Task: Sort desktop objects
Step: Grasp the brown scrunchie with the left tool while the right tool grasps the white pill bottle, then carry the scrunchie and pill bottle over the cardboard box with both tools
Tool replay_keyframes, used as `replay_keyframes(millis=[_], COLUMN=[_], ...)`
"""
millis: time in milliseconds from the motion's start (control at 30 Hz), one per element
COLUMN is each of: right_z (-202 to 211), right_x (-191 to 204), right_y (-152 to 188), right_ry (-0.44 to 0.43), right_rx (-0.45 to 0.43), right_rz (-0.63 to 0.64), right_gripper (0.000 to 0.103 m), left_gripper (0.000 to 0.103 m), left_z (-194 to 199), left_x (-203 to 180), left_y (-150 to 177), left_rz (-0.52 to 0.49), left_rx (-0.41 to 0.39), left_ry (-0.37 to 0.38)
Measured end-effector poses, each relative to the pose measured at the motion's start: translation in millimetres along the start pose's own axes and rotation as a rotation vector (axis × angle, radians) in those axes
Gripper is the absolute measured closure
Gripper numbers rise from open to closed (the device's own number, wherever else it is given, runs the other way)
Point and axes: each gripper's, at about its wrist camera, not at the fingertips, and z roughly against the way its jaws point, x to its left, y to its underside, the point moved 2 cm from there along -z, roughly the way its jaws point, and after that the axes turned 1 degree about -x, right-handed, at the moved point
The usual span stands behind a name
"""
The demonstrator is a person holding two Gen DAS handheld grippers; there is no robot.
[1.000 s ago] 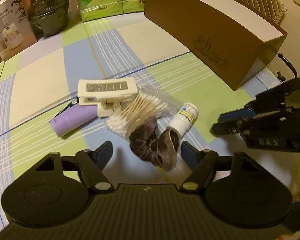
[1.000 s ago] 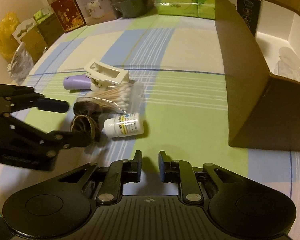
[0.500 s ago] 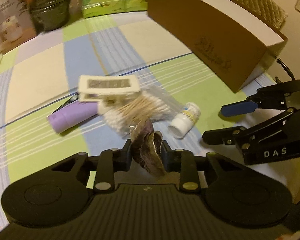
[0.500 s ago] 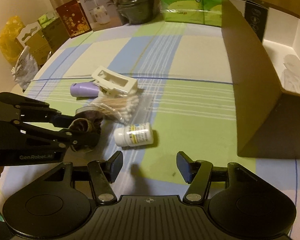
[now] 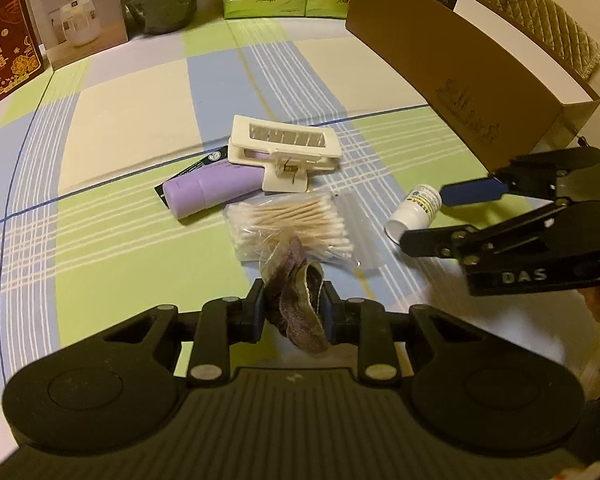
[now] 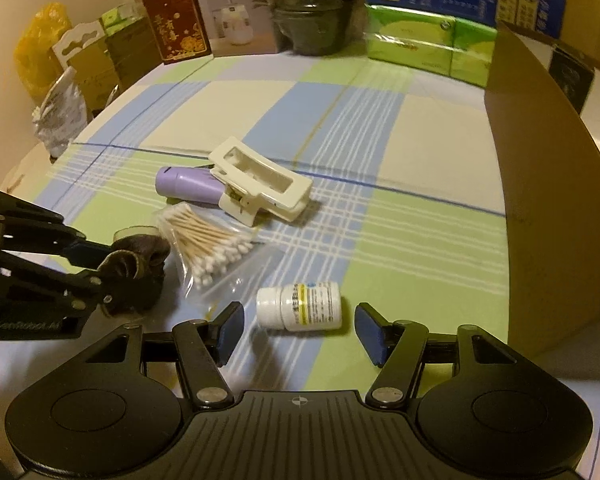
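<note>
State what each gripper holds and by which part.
Left gripper: dark scrunchie, pinched across its bunched middle. Right gripper: nothing; open around the white bottle.

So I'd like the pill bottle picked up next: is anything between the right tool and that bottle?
Nothing visible is. The white pill bottle lies on its side on the tablecloth directly ahead of the open right tool, with bare cloth on both sides. The cotton swab bag lies off to its left, apart from the bottle.
</note>
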Motion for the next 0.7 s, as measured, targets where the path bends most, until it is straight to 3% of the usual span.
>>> replay_keyframes(millis=[67,400,700], right_z=[-3,15,52], right_x=[2,-4,-11], right_y=[0,13,20], right_ry=[0.014,-0.024,-0.022], right_rx=[0.004,0.049,0.011], right_rz=[0.028,-0.012,-0.065], right_gripper=[0.059,0.059,0.059], left_gripper=[0.080,0.081,0.081], left_z=[0,8,26], left_x=[-1,-15,-39], left_y=[0,5,-1], left_rz=[0.001,-0.022,-0.073], left_rx=[0.002,0.007,-0.033], left_ry=[0.000,0.030,0.047])
